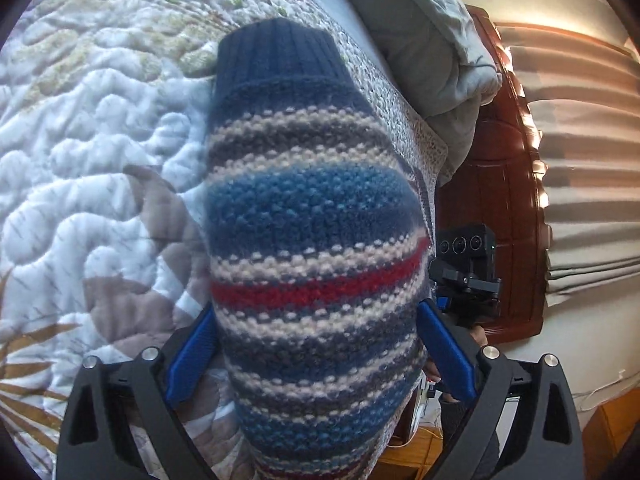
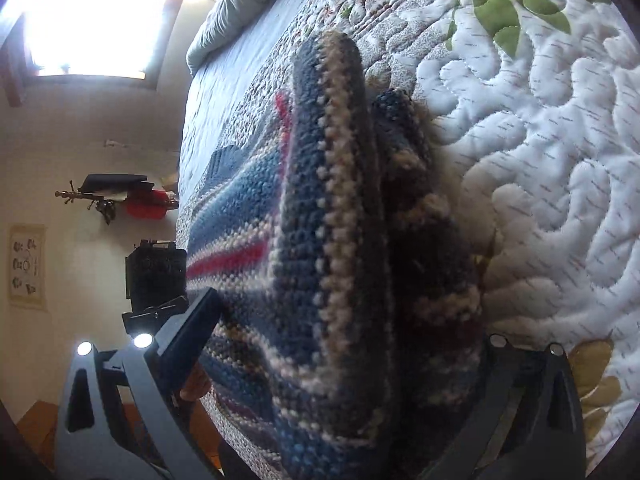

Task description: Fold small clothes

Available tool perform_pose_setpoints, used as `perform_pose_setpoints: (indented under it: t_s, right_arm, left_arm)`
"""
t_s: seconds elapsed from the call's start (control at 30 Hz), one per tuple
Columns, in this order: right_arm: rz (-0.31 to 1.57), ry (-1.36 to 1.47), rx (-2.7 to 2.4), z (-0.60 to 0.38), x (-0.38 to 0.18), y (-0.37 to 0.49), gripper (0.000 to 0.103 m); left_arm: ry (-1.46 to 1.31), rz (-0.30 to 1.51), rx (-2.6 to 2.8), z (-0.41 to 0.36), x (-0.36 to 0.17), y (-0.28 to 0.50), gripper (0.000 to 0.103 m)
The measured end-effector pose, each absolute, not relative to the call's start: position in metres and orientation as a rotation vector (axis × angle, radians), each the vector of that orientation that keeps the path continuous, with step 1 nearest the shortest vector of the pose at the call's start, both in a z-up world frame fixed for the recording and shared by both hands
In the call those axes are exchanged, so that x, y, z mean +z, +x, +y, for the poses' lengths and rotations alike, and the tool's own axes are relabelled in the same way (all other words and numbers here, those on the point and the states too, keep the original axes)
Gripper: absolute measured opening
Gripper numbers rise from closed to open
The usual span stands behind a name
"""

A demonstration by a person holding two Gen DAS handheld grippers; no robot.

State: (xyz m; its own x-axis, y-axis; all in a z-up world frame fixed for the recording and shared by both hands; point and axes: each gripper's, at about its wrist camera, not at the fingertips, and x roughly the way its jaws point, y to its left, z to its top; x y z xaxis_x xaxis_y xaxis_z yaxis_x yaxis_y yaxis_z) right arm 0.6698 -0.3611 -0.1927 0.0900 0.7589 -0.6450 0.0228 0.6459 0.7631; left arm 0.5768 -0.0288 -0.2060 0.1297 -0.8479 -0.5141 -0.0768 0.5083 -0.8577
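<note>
Sweater (image 1: 316, 240) lies on the bed (image 1: 100, 160), partly folded; left gripper (image 1: 320, 356) has fingers spread astride it, right gripper (image 2: 340, 360) likewise wide around a doubled edge, seemingly pressing neither side, likely positioned for the next fold.

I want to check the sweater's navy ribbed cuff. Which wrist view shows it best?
The left wrist view: the navy ribbed cuff is whole and unobstructed, ending the striped sweater. The right wrist view shows only a small, partly hidden piece.

bright daylight; window (image 2: 92, 20) blown out to glare, knitwear (image 1: 316, 240) softly blurred, fisheye edges bent.
</note>
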Motion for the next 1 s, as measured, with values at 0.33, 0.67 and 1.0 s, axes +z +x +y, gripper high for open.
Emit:
perform_pose_setpoints:
  t_s: [0.33, 0.67, 1.0]
  right_arm:
    - [1.302, 0.583, 0.557, -0.347, -0.172, 0.641, 0.043]
    - [1.235, 0.510, 0.581, -0.297, -0.113, 0.599, 0.039]
    - [1.203, 0.503, 0.668, -0.193, -0.079, 0.512, 0.039]
  left_arm:
    - [-0.690, 1.304, -0.602, -0.041, -0.177, 0.572, 0.068]
    - [-0.610, 1.282, -0.560, -0.009, -0.113, 0.533, 0.065]
    - [-0.619, 1.238, -0.504, 0.082, -0.074, 0.430, 0.065]
